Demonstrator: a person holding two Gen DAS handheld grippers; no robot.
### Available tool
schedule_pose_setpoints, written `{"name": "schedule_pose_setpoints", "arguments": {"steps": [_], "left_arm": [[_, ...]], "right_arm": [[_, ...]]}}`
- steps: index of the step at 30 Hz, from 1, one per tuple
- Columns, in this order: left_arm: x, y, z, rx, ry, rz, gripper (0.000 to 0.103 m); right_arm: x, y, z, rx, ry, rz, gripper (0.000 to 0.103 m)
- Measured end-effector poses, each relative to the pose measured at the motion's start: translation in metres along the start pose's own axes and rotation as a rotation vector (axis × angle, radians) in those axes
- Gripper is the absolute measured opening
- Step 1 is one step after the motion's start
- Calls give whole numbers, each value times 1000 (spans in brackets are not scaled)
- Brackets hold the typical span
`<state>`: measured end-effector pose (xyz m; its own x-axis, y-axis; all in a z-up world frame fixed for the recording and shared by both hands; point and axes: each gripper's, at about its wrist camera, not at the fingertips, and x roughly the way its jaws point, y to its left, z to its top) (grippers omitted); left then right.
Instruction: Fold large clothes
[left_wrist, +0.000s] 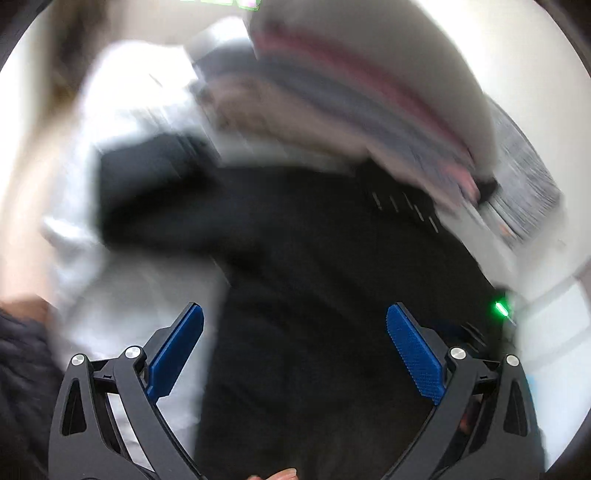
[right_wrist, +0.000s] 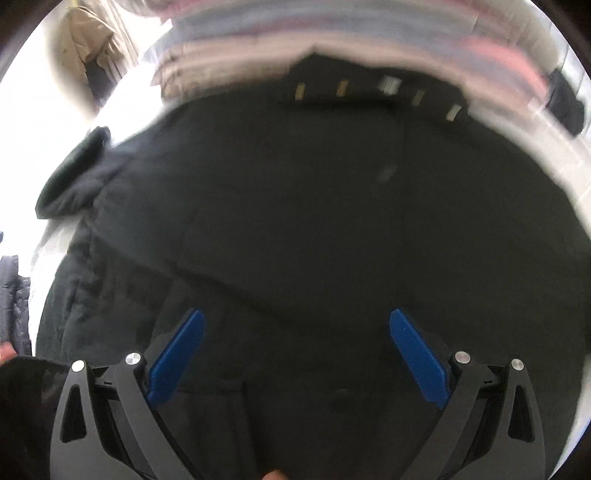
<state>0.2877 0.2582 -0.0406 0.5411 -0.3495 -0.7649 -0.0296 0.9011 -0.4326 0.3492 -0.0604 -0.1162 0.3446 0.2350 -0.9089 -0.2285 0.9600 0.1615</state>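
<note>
In the left wrist view the left gripper (left_wrist: 294, 321) has its blue-padded fingers (left_wrist: 176, 350) spread wide with nothing between them; its left finger hangs over a white surface (left_wrist: 92, 280), while the gap and the right finger hang over a black garment (left_wrist: 314, 258) that fills the middle and lower right of the blurred frame. Farther on, past the garment's far edge, is a stack of striped pink, grey and cream fabric (left_wrist: 369, 92), smeared by motion. A small green light (left_wrist: 500, 308) glows at the right, beside the garment. In the right wrist view the right gripper (right_wrist: 295, 326) is likewise spread apart and holds nothing; the same black garment (right_wrist: 332, 203) lies beneath and ahead of both fingers, covering nearly the whole frame. A bunched dark fold, perhaps a sleeve (right_wrist: 74, 177), sticks out at the left over the white surface (right_wrist: 44, 122). A row of small pale marks (right_wrist: 388, 86) runs near its far edge, where the striped fabric (right_wrist: 295, 33) begins.
</note>
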Motion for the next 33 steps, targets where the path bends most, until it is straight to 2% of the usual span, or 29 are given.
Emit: {"name": "schedule_pose_setpoints", "arguments": {"steps": [1, 4, 5, 7, 9, 10, 11, 13, 15, 19, 22, 24, 26, 27, 29, 33], "left_arm": [[7, 1, -3, 6, 40, -19, 96], [8, 0, -20, 73, 86, -19, 96], [4, 1, -25, 86, 97, -31, 96], [-4, 3, -32, 99, 94, -16, 96], [-11, 5, -32, 94, 55, 24, 96], [-15, 7, -30, 72, 32, 27, 96], [-16, 9, -28, 43, 39, 1, 96], [-10, 8, -31, 23, 85, -48, 96], [1, 0, -42, 76, 155, -38, 96], [16, -7, -78, 215, 272, 12, 96], [18, -3, -100, 279, 325, 54, 96], [16, 1, -111, 324, 346, 70, 96], [9, 2, -117, 351, 351, 79, 96], [6, 3, -120, 359, 351, 88, 96], [-1, 2, -124, 365, 355, 110, 96], [-19, -12, -134, 371, 330, 133, 96]], "right_arm": [[0, 5, -4, -11, 3, 17, 97], [-21, 16, -24, -10, 14, 222, 97], [-33, 19, -33, -18, 2, 259, 97], [-60, 27, -48, -77, -67, 226, 97], [-78, 22, -52, -77, -118, 215, 97], [-83, 15, -51, -49, -126, 256, 97], [-87, 2, -47, 1, -122, 334, 97], [-86, -22, -41, 107, -70, 517, 97], [-75, -32, -35, 144, 0, 603, 97], [-60, -30, -35, 130, 86, 605, 97], [-53, -18, -50, 108, 157, 719, 97], [-62, -2, -69, 48, 190, 819, 97], [-86, 22, -105, -52, 225, 906, 97], [-88, 31, -116, -84, 242, 902, 97], [-101, 45, -163, -152, 312, 894, 97], [-114, 50, -238, -179, 401, 825, 98]]}}
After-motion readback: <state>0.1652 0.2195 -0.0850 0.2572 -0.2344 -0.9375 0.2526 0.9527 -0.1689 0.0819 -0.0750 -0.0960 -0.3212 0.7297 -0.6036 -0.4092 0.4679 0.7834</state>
